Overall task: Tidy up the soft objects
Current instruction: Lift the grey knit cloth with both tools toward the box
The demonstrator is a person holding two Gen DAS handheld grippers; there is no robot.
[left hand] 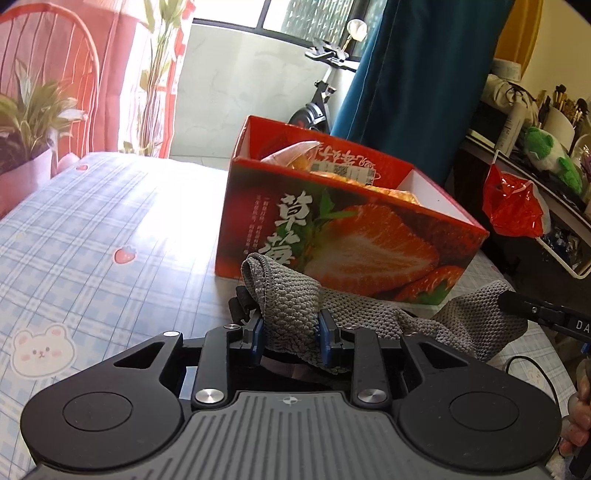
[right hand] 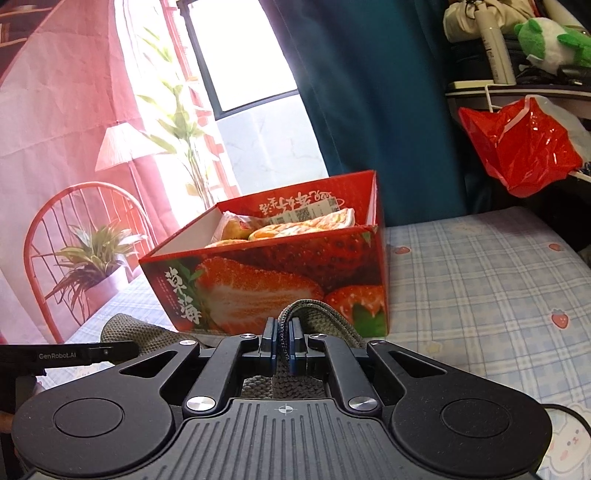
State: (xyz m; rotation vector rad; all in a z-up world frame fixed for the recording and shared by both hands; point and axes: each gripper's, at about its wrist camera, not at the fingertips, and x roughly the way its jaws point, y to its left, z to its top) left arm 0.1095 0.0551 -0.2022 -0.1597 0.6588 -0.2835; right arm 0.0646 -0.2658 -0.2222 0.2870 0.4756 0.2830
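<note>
I am looking across a table under a blue plaid cloth (left hand: pixel 110 221) printed with strawberries and bears, with glare from the window washing out its far side; a teal curtain (left hand: pixel 413 66) hangs behind, and to the right a cluttered shelf with a green plush toy (right hand: pixel 546 33) and a red plastic bag (right hand: pixel 517 144) runs out of frame. The strawberry-print cardboard box (left hand: pixel 351 236) stands open on the cloth; inside I can make out wrapped orange-yellow packets (right hand: pixel 295 225), though the box walls hide their lower parts and I cannot count them. The grey knitted cloth (left hand: pixel 291 302) is stretched between my two tools, just in front of the box's near wall. My left gripper (left hand: pixel 291 336) pinches a bunched fold of it, fingers narrow with the fabric filling the gap; my right gripper (right hand: pixel 283 343) is clamped almost fully together on a thin edge of the same cloth. The cloth's underside is hidden behind both gripper bodies, so I cannot tell whether it touches the table; part of a hand (left hand: pixel 578 417) shows at the left view's right edge, cut off.
</note>
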